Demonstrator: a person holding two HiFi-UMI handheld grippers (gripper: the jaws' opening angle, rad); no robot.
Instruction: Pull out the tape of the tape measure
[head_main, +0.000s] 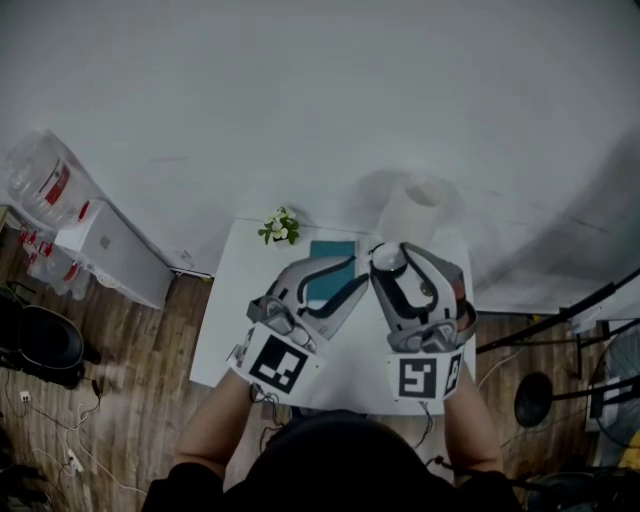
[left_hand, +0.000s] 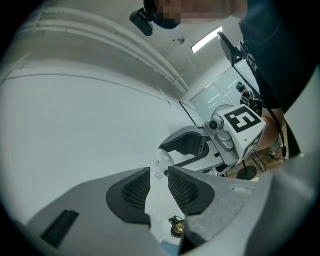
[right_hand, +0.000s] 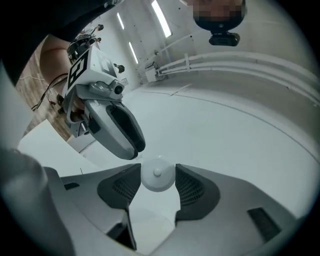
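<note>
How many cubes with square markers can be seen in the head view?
2. The left cube sits at the rear of the left gripper. The right cube sits at the rear of the right gripper. Both are low in the picture, and no other seems hidden.

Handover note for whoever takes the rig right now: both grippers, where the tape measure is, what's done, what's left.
Right gripper: tongs shut on the round white tape measure, held up over the table.
Left gripper: tongs narrowly apart, tips at a small white tab beside the tape measure. The tab is likely the tape's end and is not visibly clamped.
Done: tape measure picked up and steadied.
Left: close the left tongs on the tab, then draw the tape out. No tape shows pulled out yet.
</note>
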